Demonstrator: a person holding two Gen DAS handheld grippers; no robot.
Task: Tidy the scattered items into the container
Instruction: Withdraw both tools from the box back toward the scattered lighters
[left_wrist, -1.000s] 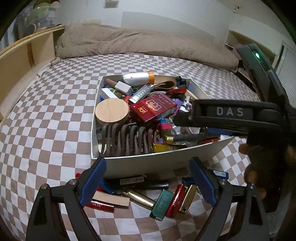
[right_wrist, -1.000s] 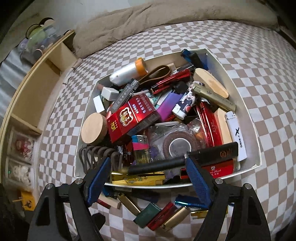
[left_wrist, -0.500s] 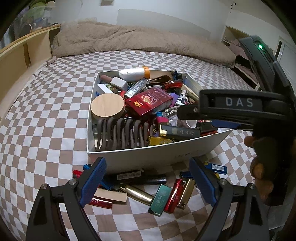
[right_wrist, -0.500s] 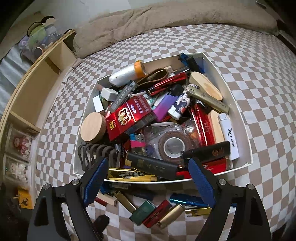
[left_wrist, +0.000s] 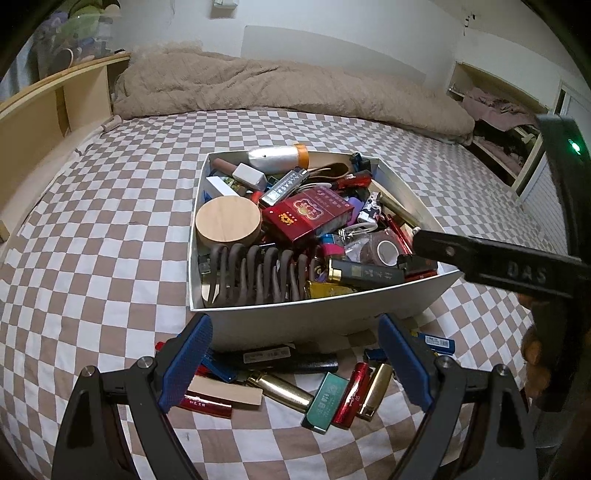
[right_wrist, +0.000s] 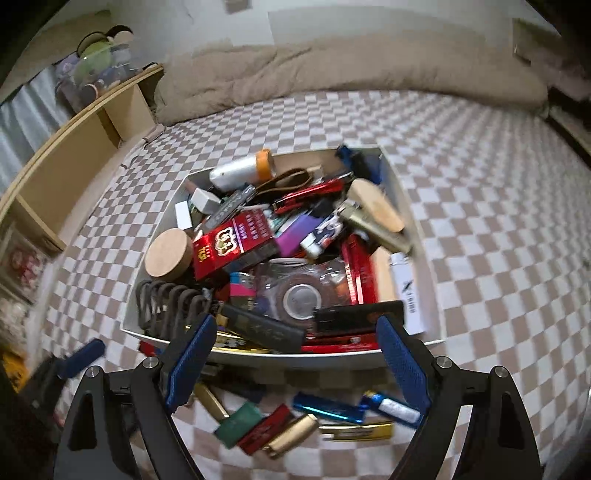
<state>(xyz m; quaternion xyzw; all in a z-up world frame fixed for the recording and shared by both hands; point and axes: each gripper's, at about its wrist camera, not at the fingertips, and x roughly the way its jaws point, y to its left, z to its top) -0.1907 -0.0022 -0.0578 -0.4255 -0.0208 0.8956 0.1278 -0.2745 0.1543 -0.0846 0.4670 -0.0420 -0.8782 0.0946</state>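
Both tools, left (left_wrist: 295, 363) and right (right_wrist: 295, 363), gape wide, empty, above scattered lighters (left_wrist: 325, 400).

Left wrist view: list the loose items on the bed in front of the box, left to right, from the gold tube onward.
Gold tube → green lighter → red lighter → gold lighter → blue lighter.
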